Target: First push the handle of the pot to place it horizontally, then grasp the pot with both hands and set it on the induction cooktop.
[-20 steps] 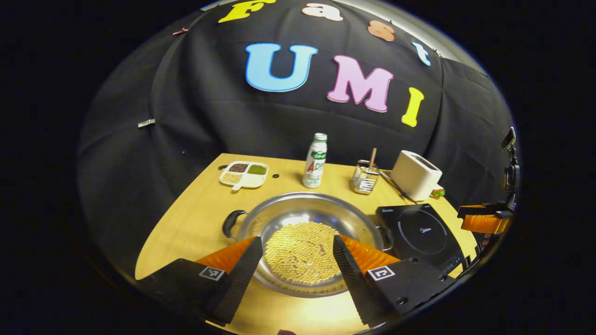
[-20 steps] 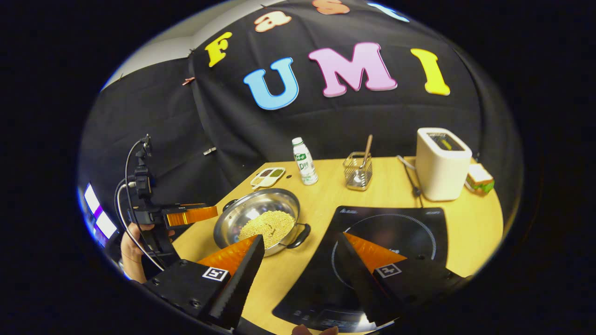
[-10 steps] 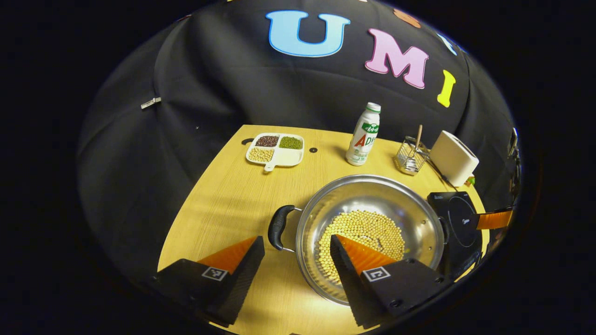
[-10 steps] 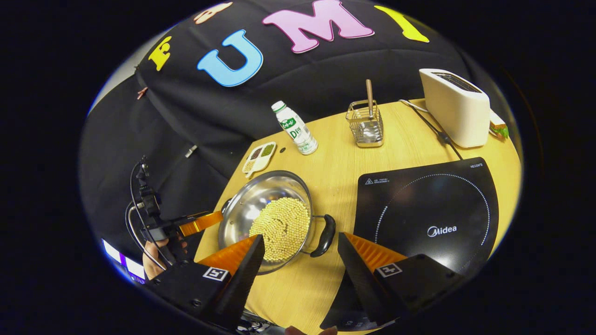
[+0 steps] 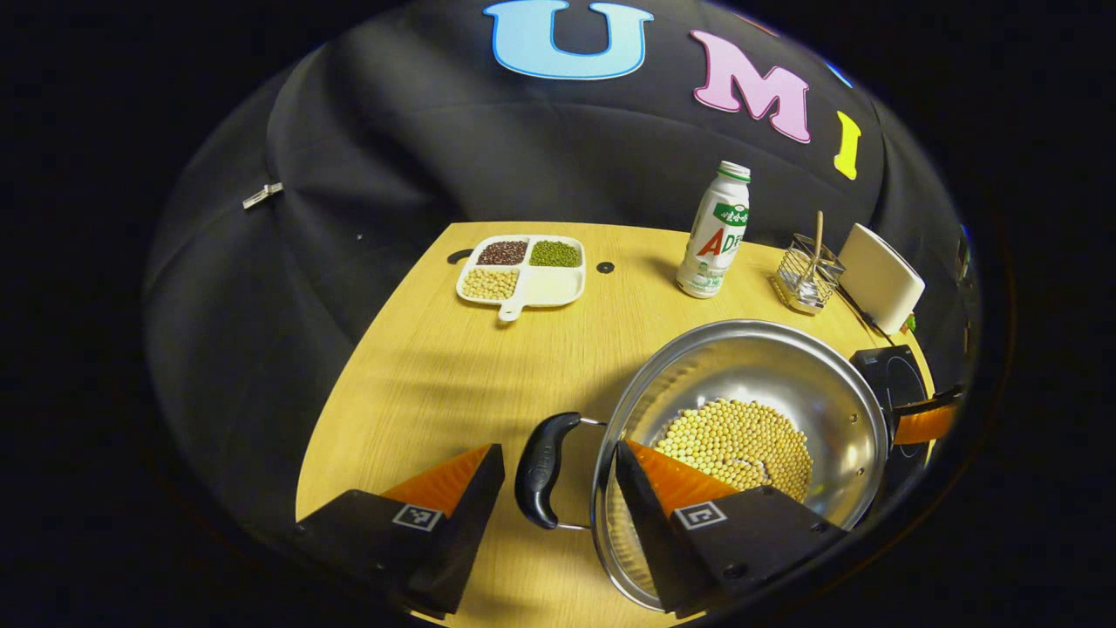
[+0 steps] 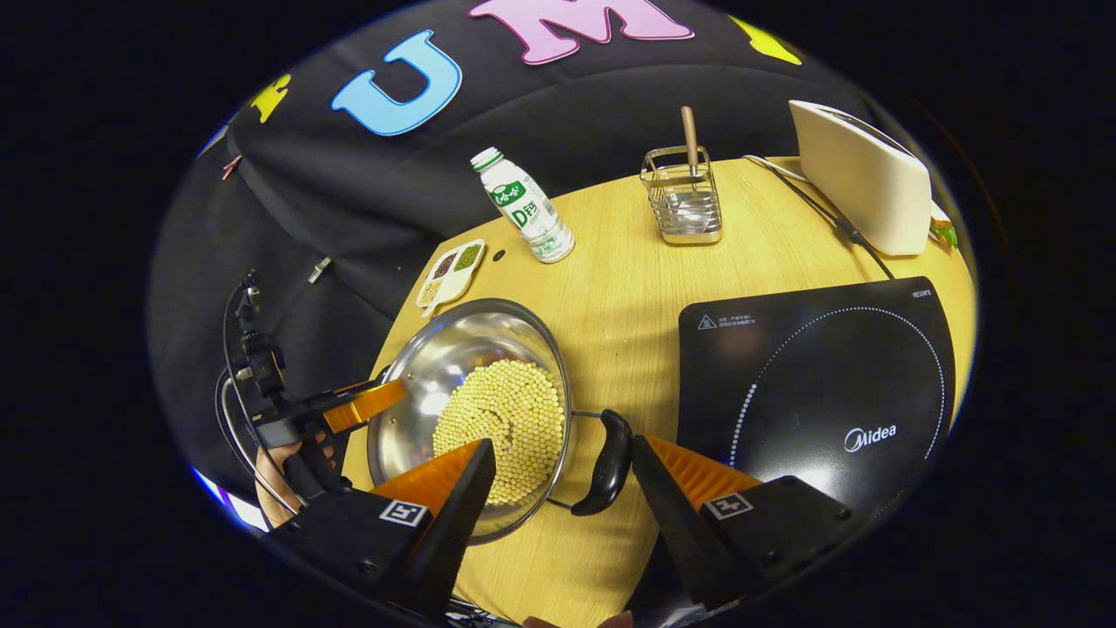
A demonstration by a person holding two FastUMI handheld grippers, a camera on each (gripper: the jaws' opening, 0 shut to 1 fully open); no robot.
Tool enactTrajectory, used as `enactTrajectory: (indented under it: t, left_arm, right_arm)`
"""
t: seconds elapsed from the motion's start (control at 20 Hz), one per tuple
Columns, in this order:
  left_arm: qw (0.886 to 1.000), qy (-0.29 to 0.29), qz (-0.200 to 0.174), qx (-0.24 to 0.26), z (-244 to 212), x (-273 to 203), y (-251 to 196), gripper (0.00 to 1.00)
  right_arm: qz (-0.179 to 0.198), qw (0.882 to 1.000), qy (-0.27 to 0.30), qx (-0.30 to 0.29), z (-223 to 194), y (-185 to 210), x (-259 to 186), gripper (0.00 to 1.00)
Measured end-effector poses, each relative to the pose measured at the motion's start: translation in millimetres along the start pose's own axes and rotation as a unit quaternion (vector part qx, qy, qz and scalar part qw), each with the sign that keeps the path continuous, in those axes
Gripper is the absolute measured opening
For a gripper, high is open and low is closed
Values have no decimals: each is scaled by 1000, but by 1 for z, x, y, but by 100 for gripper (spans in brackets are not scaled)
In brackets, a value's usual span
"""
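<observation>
Pot: the steel pot [image 6: 471, 392] sat on the wooden table [image 5: 418, 366], left of the induction cooktop [image 6: 811, 384] and not yet on it; a layer of yellow beans [image 6: 501, 414] covered its bottom.
Left gripper: the left gripper [image 5: 558, 475] was open, its fingers straddling the pot's left handle [image 5: 539, 471] without pressing on it.
Right gripper: the right gripper [image 6: 562, 475] was also open, with the pot's right handle [image 6: 606, 462] in the gap between its fingers, untouched.
Risk of tilt: if one side closed or lifted before the other, the pot would probably tip and the loose beans slide or spill.
Risk of slip: the handles looked smooth and curved, so a shallow or off-centre pinch could let the pot swing.
Risk at landing: a low carry might knock the pot's base against the cooktop's edge.
Surroundings: a bottle [image 6: 523, 205], a wire holder [image 6: 684, 201], a white toaster [image 6: 859, 179] and a divided dish [image 5: 523, 275] stood toward the back.
Path: nothing lay between pot and cooktop.
</observation>
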State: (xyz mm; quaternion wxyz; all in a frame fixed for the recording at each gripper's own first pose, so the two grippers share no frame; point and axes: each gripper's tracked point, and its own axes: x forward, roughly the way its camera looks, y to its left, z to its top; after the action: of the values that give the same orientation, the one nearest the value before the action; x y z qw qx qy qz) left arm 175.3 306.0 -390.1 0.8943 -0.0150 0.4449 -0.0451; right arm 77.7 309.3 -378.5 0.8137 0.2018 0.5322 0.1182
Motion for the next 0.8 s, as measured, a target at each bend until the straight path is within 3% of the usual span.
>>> enactTrajectory:
  t: [0.1,0.4,0.5,0.65,0.75,0.8]
  left_arm:
    - [1000,4,-3,5,-1,2,-1,70]
    - [1000,12,-11,-8,-9,-7,2,65]
    - [1000,17,-11,-7,-12,-7,4,65]
    - [1000,18,-7,-7,-13,-8,6,65]
    - [1000,16,-4,-11,-14,-8,7,65]
    - [1000,14,-1,-16,-15,-6,7,64]
  right_arm:
    - [-3,1000,7,6,-2,0,8,99]
    - [-21,999,29,-4,-10,1,43,95]
    - [-46,998,27,-13,-6,-7,53,93]
    - [-73,997,20,-22,0,-16,65,83]
    - [-87,996,17,-27,3,-23,73,71]
    - [-86,996,22,-31,1,-26,79,58]
